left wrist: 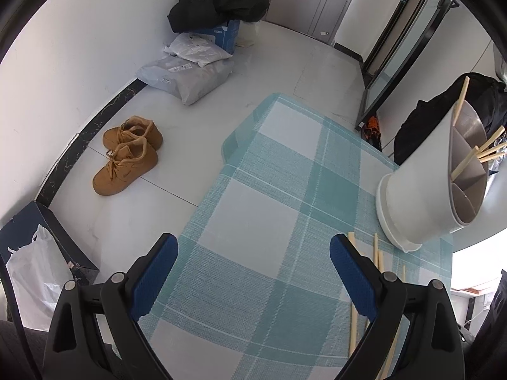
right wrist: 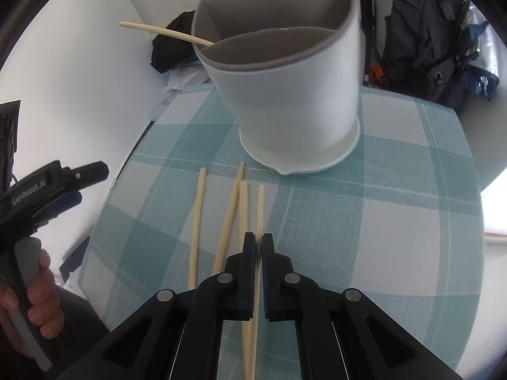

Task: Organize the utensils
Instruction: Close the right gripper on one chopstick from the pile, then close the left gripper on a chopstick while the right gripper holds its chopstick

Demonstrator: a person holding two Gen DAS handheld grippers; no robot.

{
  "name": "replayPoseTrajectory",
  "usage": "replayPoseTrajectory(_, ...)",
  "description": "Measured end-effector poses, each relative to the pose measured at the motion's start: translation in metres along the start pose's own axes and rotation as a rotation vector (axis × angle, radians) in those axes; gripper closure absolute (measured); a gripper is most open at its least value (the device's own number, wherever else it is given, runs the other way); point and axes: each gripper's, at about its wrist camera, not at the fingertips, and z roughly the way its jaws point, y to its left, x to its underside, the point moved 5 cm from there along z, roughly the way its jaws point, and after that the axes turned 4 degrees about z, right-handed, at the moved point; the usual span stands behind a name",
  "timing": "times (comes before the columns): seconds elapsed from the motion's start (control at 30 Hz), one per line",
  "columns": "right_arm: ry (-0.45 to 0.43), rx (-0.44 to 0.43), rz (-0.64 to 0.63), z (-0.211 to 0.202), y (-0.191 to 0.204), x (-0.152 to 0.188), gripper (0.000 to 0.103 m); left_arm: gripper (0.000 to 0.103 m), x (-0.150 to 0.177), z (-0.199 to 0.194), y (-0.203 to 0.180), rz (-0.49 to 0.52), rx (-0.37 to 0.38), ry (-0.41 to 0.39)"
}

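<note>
My right gripper [right wrist: 258,237] has its jaws nearly together around the rightmost chopstick [right wrist: 260,209] of four loose chopsticks [right wrist: 233,209] lying on the checked tablecloth [right wrist: 380,221], near the white holder [right wrist: 285,101]; whether it truly grips, I cannot tell. My left gripper [left wrist: 253,247] is spread wide, holding nothing. Risk: a thin, round stick may roll or pivot free, or the neighbouring stick may be dragged along. Legible text: "GenRobot.AI" on the left tool.
</note>
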Motion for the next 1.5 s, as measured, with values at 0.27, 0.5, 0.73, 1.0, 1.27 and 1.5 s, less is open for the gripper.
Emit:
replayPoseTrajectory(0.27, 0.046, 0.069, -0.105, 0.009, -0.002, 0.007, 0.097, 0.009, 0.002, 0.0, -0.004, 0.012, 0.0, 0.01)
replayPoseTrajectory(0.5, 0.055, 0.146, -0.253, 0.023, 0.013, -0.004, 0.095, 0.009, 0.003, 0.005, 0.003, -0.003, -0.015, 0.028)
replayPoseTrajectory(0.73, 0.032, 0.134, -0.267, 0.03, 0.018, -0.017, 0.094, 0.009, 0.009, 0.017, -0.003, 0.012, 0.002, 0.082)
replayPoseTrajectory(1.0, -0.002, 0.039, -0.183, 0.029, 0.006, -0.022, 0.099, 0.009, 0.013, 0.025, -0.031, 0.085, 0.038, 0.114)
replayPoseTrajectory(1.27, -0.106, -0.121, 0.076, -0.013, -0.038, -0.038, 0.099, 0.009, 0.012, 0.037, -0.054, 0.106, 0.061, 0.149)
replayPoseTrajectory(1.5, -0.175, -0.189, 0.235, -0.04, -0.081, -0.038, 0.099, 0.009, 0.008, 0.049, -0.064, 0.105, 0.011, 0.164)
